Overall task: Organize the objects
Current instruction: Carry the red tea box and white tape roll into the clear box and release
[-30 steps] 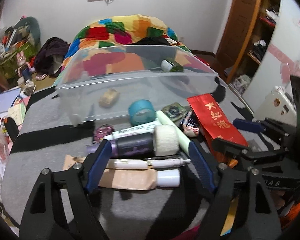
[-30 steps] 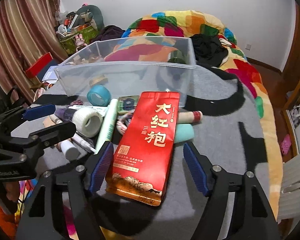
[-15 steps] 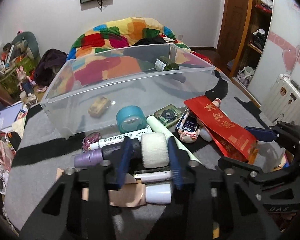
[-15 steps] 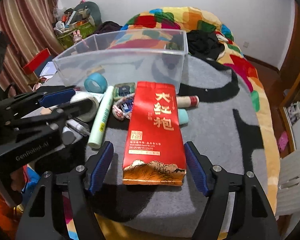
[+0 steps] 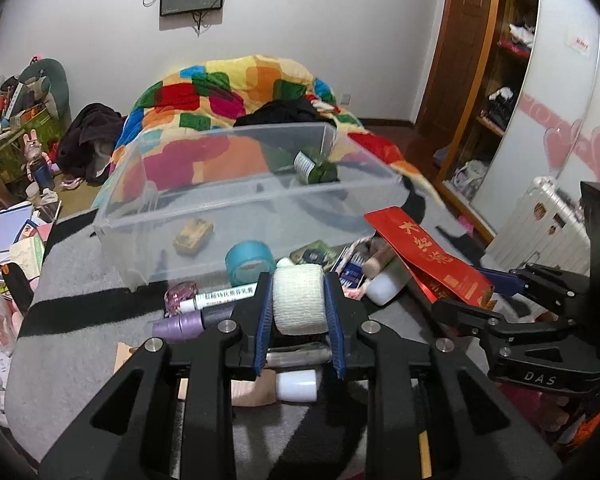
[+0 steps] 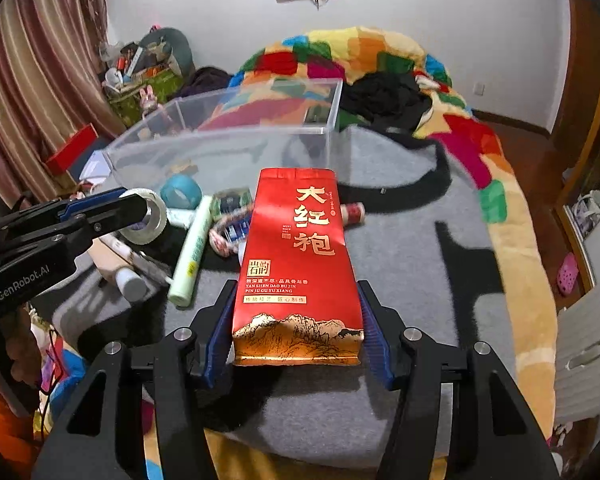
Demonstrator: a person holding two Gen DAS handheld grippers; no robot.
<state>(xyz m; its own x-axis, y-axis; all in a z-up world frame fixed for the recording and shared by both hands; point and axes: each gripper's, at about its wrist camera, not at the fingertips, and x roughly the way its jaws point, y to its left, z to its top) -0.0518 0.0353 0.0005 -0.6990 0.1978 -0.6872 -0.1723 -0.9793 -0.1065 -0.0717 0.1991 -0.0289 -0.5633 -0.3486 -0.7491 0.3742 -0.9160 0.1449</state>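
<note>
My left gripper (image 5: 299, 304) is shut on a white gauze roll (image 5: 299, 300) and holds it above the pile of small items; the roll also shows in the right wrist view (image 6: 148, 216). My right gripper (image 6: 296, 332) is shut on the lower end of a red tea packet (image 6: 300, 264), lifted off the grey cloth; the packet also shows in the left wrist view (image 5: 424, 256). A clear plastic bin (image 5: 236, 200) stands behind the pile, holding a tan block (image 5: 193, 235) and a dark green bottle (image 5: 314, 168).
On the grey cloth (image 6: 412, 240) lie a teal tape roll (image 5: 249, 260), a pale green tube (image 6: 192, 252), a white marker (image 5: 220, 298), a purple bottle (image 5: 188, 324) and a beige tube (image 5: 284, 386). A colourful quilt (image 6: 380, 60) lies behind the bin. Clutter lines the left wall.
My left gripper closed on the gauze roll and lifted it. My right gripper closed on the red tea packet and raised it off the cloth.
</note>
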